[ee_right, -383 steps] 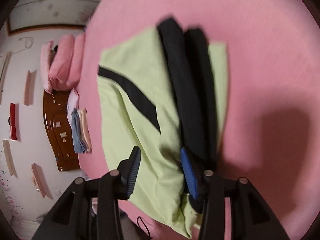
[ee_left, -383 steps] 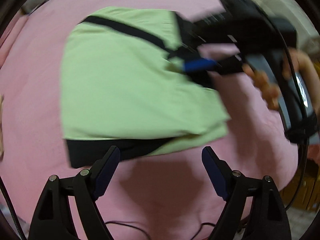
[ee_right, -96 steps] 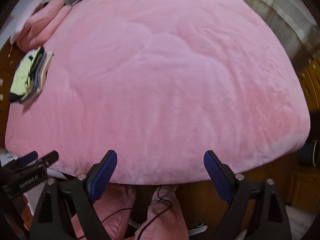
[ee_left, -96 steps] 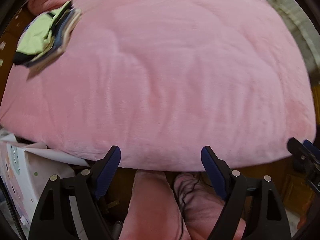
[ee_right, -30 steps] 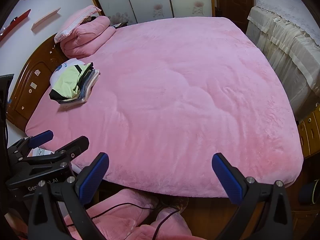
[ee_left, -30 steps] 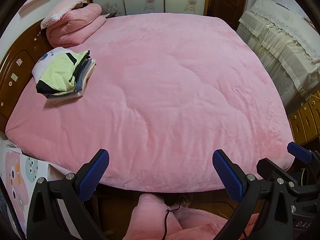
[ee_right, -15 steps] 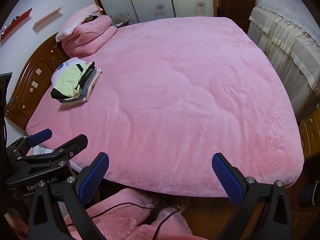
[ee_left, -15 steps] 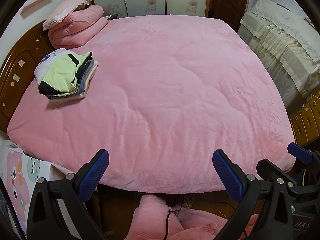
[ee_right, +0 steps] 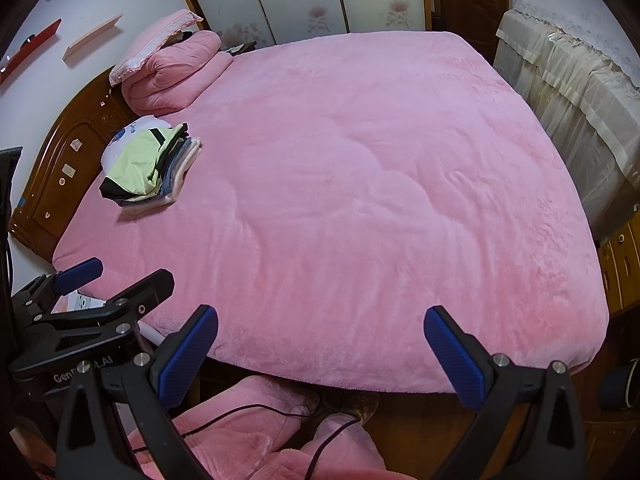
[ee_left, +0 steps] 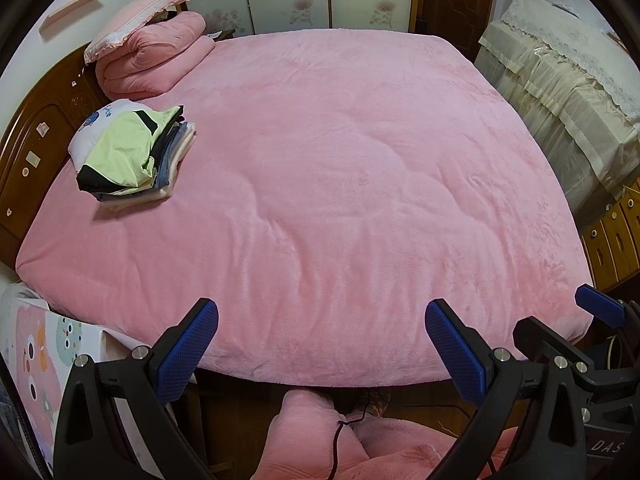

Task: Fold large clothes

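Note:
A stack of folded clothes (ee_left: 132, 156), topped by a light green garment with black trim, lies on the left side of the pink bed (ee_left: 340, 184) near the headboard. It also shows in the right wrist view (ee_right: 150, 166). My left gripper (ee_left: 320, 344) is open and empty, held off the bed's near edge. My right gripper (ee_right: 320, 348) is open and empty, also held off the near edge. The left gripper shows at the lower left of the right wrist view (ee_right: 116, 288); the right gripper's fingers (ee_left: 600, 306) show at the far right of the left wrist view.
A folded pink quilt with a pillow (ee_left: 148, 52) lies at the bed's far left corner. A wooden headboard (ee_left: 36, 140) runs along the left. A cloth-covered table (ee_left: 568, 92) and wooden drawers (ee_left: 616, 236) stand to the right. Pink-clad legs and a cable (ee_left: 344, 440) are below.
Since 12.8 s ago both grippers have left the green garment, which now tops the stack, and drawn back off the bed. Over the last second the views barely shift.

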Demonstrator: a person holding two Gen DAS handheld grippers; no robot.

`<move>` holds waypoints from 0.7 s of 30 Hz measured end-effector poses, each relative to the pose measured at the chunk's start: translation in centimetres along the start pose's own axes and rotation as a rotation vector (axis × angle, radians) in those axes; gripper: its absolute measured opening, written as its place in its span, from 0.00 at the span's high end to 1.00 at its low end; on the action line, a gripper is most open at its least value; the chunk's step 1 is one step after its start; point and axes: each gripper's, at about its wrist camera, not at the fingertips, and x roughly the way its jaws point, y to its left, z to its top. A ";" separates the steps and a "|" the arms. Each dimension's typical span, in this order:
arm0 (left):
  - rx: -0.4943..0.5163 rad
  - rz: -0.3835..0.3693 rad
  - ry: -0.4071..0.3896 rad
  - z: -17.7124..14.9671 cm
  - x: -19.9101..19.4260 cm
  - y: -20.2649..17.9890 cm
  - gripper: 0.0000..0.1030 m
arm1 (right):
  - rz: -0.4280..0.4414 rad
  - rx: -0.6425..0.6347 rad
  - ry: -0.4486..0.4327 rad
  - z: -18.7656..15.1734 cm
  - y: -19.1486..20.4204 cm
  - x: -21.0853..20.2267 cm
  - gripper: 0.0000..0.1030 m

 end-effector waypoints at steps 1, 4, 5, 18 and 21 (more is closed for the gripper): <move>-0.001 -0.001 0.000 0.0 0.0 0.0 0.01 | 0.000 0.000 0.001 0.0 0.0 0.0 0.00; 0.004 -0.002 0.005 0.1 0.1 0.1 0.01 | -0.002 0.001 0.002 0.0 0.0 0.0 0.00; 0.007 -0.001 0.006 0.2 0.1 0.2 0.01 | -0.003 0.003 0.004 -0.2 -0.1 0.1 0.00; 0.032 -0.004 0.009 0.8 0.4 0.7 0.01 | -0.005 0.011 0.010 -0.2 -0.6 0.4 0.00; 0.044 -0.004 0.011 1.0 0.6 0.9 0.01 | -0.011 0.017 0.010 -0.3 -0.4 0.5 0.00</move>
